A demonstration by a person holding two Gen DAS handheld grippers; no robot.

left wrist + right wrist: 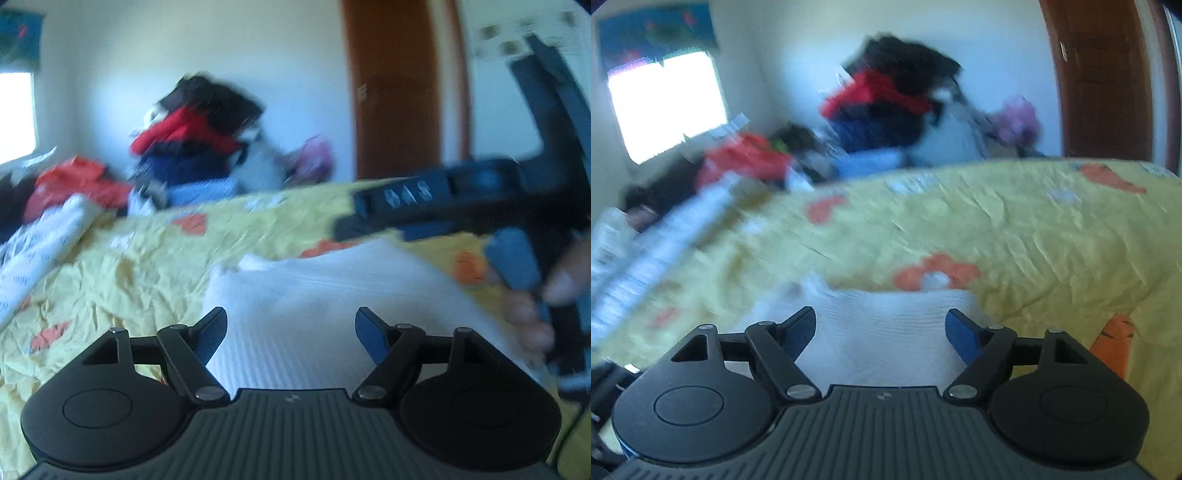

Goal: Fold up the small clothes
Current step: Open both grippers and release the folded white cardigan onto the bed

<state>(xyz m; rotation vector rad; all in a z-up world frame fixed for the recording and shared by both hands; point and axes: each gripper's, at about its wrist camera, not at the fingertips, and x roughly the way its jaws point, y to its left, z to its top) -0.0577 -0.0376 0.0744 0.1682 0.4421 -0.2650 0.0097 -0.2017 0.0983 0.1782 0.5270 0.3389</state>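
Observation:
A white ribbed garment (332,288) lies folded flat on the yellow bedspread (155,266). My left gripper (291,328) hovers over its near part, open, with only the cloth's surface showing between the pads. In the right wrist view the same white garment (886,354) lies just ahead of my right gripper (881,330), which is open too and grips nothing. The black body of the right tool (461,192) crosses the right side of the left wrist view, held by a hand (532,317). Both views are blurred.
A tall pile of red, navy and black clothes (199,147) stands at the far edge of the bed, with orange-red clothes (74,181) and a white printed fabric (48,243) at the left. Behind are a brown door (395,88) and a bright window (668,103).

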